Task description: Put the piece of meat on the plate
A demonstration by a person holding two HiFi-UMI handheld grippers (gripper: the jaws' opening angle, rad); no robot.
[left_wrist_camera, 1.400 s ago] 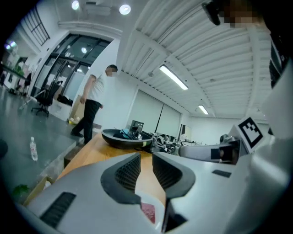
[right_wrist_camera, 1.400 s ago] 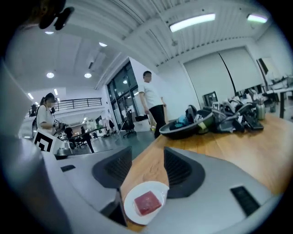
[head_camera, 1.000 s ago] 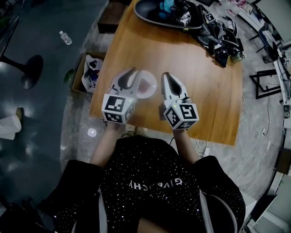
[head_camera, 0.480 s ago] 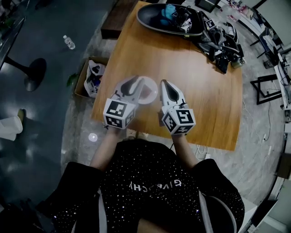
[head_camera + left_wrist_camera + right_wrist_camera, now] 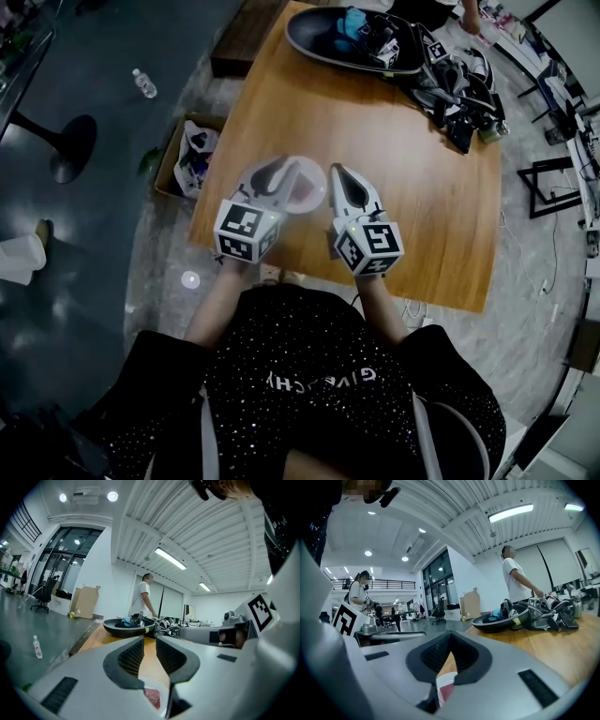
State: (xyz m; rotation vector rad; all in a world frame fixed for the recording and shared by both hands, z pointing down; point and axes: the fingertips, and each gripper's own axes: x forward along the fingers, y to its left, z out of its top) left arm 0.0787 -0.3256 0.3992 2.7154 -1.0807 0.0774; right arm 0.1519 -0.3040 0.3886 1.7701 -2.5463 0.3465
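The head view is dim and darkens toward its corners. The wooden bench (image 5: 375,159) is its brightest patch, and the floor (image 5: 94,234) shows a faint sheen. Both gripper views are bright, lit by ceiling strip lights (image 5: 169,558) and round spotlights (image 5: 112,496). Their edges bend in a strong fisheye and fall to black. Close up, the left hand-held gripper (image 5: 150,644) and right hand-held gripper (image 5: 449,639) look soft, while the far room is sharper.
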